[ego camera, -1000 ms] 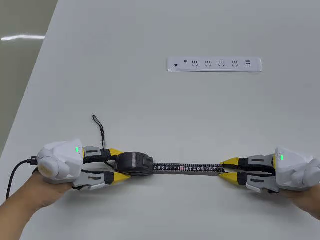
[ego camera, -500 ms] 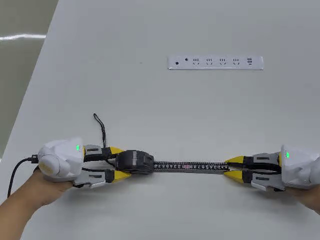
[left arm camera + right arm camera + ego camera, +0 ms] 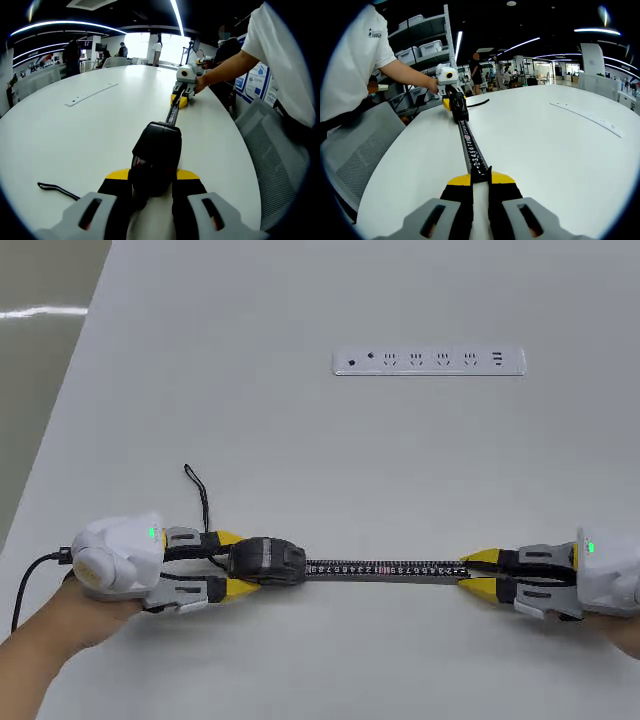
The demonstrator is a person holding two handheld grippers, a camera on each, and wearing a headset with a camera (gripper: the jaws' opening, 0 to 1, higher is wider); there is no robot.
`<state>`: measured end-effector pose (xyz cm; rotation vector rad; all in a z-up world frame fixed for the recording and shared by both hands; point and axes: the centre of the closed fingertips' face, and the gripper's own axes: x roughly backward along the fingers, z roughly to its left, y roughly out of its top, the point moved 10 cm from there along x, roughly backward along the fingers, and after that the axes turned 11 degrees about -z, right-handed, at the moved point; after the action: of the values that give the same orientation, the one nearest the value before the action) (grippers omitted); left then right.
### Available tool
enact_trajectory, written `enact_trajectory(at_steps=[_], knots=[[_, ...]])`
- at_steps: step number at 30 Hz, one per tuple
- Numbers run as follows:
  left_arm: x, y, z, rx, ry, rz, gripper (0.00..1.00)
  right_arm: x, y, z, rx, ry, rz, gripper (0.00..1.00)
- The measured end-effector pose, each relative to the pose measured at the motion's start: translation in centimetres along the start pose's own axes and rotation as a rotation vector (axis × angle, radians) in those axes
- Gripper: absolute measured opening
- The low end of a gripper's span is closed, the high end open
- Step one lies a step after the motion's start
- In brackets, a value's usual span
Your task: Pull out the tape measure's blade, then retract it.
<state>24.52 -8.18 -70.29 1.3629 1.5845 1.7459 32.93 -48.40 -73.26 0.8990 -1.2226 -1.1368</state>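
Down along the near side of the white bench [image 3: 300, 460], the left tongs [image 3: 238, 562] were clamped on the tape measure [image 3: 268, 560], with a yellow tip pressed against each flank of its dark case. And look at that line: the blade [image 3: 385, 569] ran dead straight out of the case and off to the right, its numbered face up, low along the bench top. At the far end of it the right tongs [image 3: 472, 572] were pinched together on the blade's tip, the two yellow points meeting around it. The left gripper view told the same story from behind the case. The tape measure [image 3: 157, 155] sat snug between the left tongs [image 3: 152, 175], and the blade [image 3: 173, 112] shot away towards the right tongs [image 3: 180, 101], held by a person in a white shirt. From the other side, the right tongs [image 3: 475, 179] had the blade [image 3: 470, 147] gripped at the very bottom of the view. The printed digits marched off towards the tape measure [image 3: 459, 111]. A thin black strap [image 3: 203, 502] trailed from the case and lay loose on the bench, curling towards the far side. A black cable [image 3: 30, 585] ran off the back of the left tongs towards the bench's left edge, beside the hand [image 3: 70, 615] that held them. Well apart from all this, a white power strip [image 3: 428, 361] lay flat on the far part of the bench, roughly parallel to the blade.
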Motion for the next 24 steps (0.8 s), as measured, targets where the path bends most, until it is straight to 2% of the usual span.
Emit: enact_trajectory(at_steps=[15, 24], knots=[[0.0, -0.1, 0.1, -0.001, -0.002, 0.004, 0.26, 1.6, -0.6, -0.5, -0.015, -0.004, 0.0, 0.07], [0.0, -0.2, 0.1, -0.001, 0.001, 0.007, 0.26, 1.6, -0.6, -0.7, -0.018, 0.002, 0.001, 0.07]])
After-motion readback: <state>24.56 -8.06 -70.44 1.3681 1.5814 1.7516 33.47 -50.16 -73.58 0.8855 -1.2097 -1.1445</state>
